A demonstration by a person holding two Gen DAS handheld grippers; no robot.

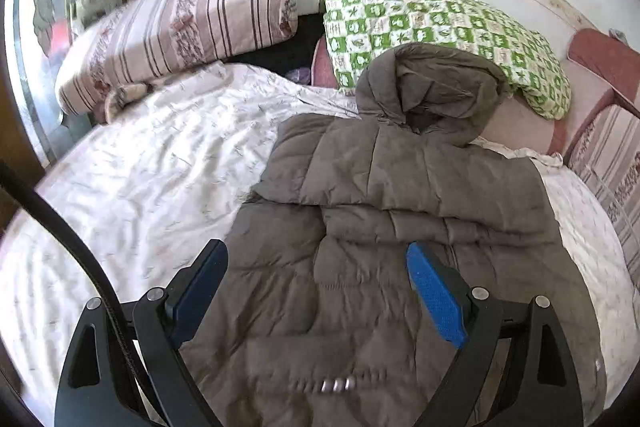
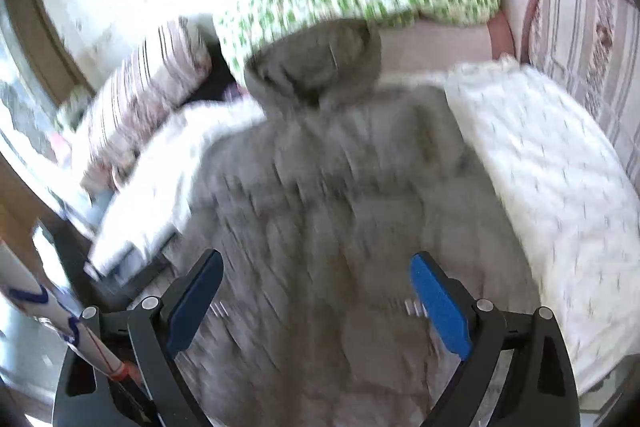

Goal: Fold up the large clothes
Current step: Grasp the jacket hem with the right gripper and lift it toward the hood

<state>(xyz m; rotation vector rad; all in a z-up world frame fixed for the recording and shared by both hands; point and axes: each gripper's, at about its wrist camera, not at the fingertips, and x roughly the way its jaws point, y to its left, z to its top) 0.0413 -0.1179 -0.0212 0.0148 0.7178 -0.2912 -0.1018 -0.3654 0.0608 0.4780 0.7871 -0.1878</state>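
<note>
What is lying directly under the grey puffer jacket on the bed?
The grey puffer jacket lies on a white wrinkled sheet, which shows on both of its sides. Its hood rests against the green checked pillow. The sheet beneath the jacket's body is covered.

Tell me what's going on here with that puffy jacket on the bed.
A person is working with two handheld grippers over a grey-brown hooded puffer jacket laid on the white-sheeted bed. Its sleeves look folded in across the body, hood toward the green checked pillow. The left gripper and right gripper both hang above the jacket, jaws wide and holding nothing. The right view is blurred.
</note>
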